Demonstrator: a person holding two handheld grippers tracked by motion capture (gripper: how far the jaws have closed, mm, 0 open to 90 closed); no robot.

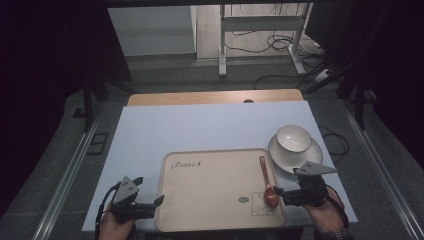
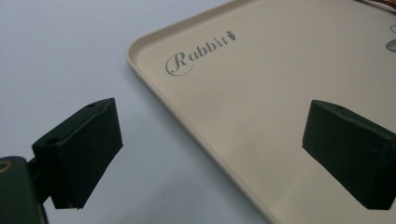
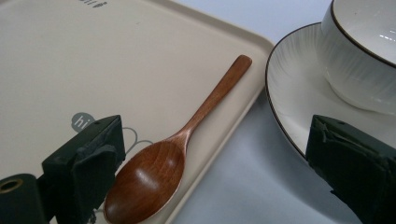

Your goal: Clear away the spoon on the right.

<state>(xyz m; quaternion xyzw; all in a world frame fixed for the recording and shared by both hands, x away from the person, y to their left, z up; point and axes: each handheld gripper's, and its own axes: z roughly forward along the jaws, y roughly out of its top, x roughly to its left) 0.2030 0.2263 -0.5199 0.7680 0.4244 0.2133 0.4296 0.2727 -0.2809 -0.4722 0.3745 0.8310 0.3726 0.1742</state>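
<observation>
Nearest to me, both hands are coming in from the bottom of the high view, each carrying a claw. On the right, the right claw [image 1: 278, 192] is sitting at the near right corner of the beige tray [image 1: 210, 220], its jaws spread wide and gripping nothing; in the right gripper view the wooden spoon [image 3: 159, 163] is lying between them, with no pad pressing on it. That spoon is resting inside the tray along its right edge, bowl toward me and handle pointing to the far side. I am seeing the left claw [image 1: 159, 201] hovering at the tray's near left edge, jaws likewise spread and empty, one jaw over the tabletop [image 1: 150, 135] and the other over the tray in the left gripper view. Just right of the tray, a white bowl [image 1: 293, 137] is standing on a white saucer [image 1: 300, 161], near the spoon's handle but apart from it.
</observation>
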